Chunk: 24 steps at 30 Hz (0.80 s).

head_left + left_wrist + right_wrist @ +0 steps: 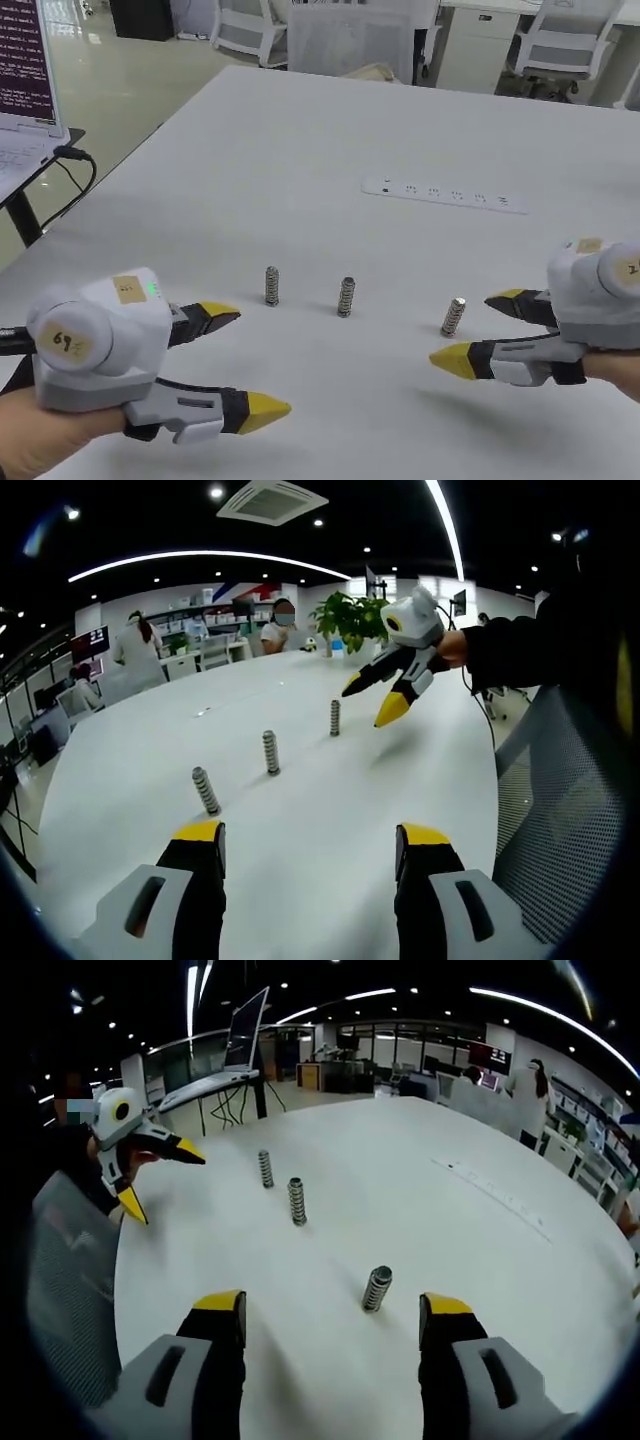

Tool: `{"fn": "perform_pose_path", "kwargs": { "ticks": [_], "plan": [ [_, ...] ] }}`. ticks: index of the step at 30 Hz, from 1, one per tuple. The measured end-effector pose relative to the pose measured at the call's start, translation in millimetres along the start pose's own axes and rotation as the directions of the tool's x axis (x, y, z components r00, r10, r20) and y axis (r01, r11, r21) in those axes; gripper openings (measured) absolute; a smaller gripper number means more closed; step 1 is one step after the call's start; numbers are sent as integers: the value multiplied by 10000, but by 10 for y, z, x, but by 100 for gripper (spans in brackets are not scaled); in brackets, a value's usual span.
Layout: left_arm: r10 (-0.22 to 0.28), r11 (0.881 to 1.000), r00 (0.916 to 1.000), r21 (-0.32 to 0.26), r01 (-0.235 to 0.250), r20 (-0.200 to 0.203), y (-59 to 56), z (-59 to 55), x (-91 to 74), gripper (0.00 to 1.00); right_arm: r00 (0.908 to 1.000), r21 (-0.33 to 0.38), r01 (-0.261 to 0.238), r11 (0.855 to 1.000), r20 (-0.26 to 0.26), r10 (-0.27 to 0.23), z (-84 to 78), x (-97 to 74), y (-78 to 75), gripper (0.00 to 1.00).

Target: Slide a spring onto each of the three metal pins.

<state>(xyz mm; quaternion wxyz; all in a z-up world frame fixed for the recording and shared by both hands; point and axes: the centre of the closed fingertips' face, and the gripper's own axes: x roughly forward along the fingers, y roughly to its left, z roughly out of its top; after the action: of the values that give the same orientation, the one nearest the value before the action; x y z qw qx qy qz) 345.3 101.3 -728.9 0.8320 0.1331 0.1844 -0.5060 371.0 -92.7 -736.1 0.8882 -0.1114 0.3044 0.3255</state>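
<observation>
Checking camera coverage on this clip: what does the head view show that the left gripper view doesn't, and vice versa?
Head view adds the long white power strip and the purple-screened laptop. Left gripper view adds the leafy green plant and ceiling lights. Shared: three grey coil springs in a row on the white table, and the open right hand-held gripper.

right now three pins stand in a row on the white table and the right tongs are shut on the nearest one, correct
No. The right tongs are open and empty; the nearest pin stands free, untouched, near their tips, as the right gripper view shows. The rest is right.
</observation>
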Motion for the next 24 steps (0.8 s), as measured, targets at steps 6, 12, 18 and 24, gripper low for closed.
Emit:
{"fn": "perform_pose_path", "kwargs": {
  "ticks": [6,12,18,24],
  "plan": [
    [71,9999,10000,-117,-71,13,7,-21,-15,65,9995,7,0,10000,306,-1,10,-50,81,74],
    [238,9992,9996,-320,-233,151,29,-5,-20,66,9990,5,112,9999,429,-112,-16,-94,141,79],
    [311,9989,9992,-367,-301,250,32,15,-28,66,9979,157,209,9997,608,-218,-34,-122,181,80],
    [454,9980,9984,-444,-440,326,55,15,-70,67,9955,220,279,9994,900,-298,-31,-166,230,82]
  ]
}}
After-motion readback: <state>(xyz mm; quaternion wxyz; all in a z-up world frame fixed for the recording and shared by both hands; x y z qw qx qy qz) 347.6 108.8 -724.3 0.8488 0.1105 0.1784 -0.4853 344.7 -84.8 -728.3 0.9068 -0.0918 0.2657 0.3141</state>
